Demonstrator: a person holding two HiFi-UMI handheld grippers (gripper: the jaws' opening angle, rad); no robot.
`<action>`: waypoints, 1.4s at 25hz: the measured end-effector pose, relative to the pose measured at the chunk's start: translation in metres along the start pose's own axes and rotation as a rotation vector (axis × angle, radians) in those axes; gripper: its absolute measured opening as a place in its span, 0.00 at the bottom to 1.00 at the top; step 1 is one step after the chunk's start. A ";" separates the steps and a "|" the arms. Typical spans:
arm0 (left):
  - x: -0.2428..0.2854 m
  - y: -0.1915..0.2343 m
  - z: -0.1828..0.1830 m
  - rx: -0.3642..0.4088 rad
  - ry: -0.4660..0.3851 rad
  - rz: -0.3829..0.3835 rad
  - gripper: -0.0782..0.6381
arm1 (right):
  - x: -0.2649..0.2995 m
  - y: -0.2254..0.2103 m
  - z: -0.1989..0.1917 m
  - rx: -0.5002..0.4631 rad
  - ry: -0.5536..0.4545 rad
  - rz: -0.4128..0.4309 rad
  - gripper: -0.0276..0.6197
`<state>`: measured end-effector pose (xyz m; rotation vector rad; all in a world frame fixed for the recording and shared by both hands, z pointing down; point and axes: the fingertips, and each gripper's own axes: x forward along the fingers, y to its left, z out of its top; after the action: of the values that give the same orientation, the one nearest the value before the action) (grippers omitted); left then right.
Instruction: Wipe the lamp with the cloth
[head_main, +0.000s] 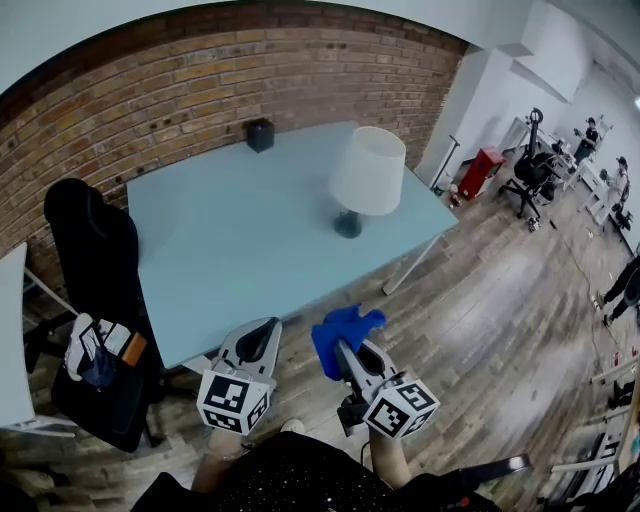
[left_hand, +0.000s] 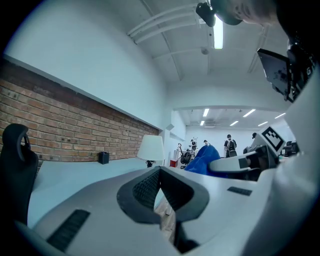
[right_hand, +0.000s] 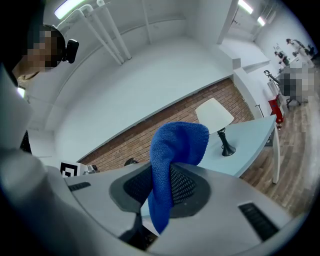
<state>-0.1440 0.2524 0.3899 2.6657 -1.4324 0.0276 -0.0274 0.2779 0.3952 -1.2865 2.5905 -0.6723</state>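
Observation:
A table lamp (head_main: 366, 175) with a white shade and dark base stands at the right part of the pale blue table (head_main: 240, 240); it also shows in the left gripper view as the lamp (left_hand: 151, 149) and in the right gripper view as the lamp (right_hand: 218, 120). My right gripper (head_main: 347, 350) is shut on a blue cloth (head_main: 343, 331), held short of the table's near edge; the cloth (right_hand: 171, 160) hangs pinched between the jaws. My left gripper (head_main: 262, 338) is beside it, jaws shut with nothing between them (left_hand: 159, 186).
A small black box (head_main: 260, 134) sits at the table's far edge by the brick wall. A black office chair (head_main: 95, 300) with items on its seat stands left of the table. People and chairs are far off at the right.

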 end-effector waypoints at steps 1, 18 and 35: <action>0.005 0.001 0.000 0.000 0.002 -0.003 0.12 | 0.002 -0.004 0.002 0.002 -0.004 -0.001 0.16; 0.084 -0.020 0.002 -0.004 0.035 -0.117 0.12 | -0.009 -0.055 0.026 0.000 -0.090 -0.062 0.16; 0.231 0.066 0.022 -0.013 0.035 -0.140 0.12 | 0.142 -0.127 0.092 0.017 -0.069 0.148 0.16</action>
<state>-0.0717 0.0223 0.3899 2.7338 -1.2291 0.0522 0.0077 0.0697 0.3795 -1.0795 2.5862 -0.6109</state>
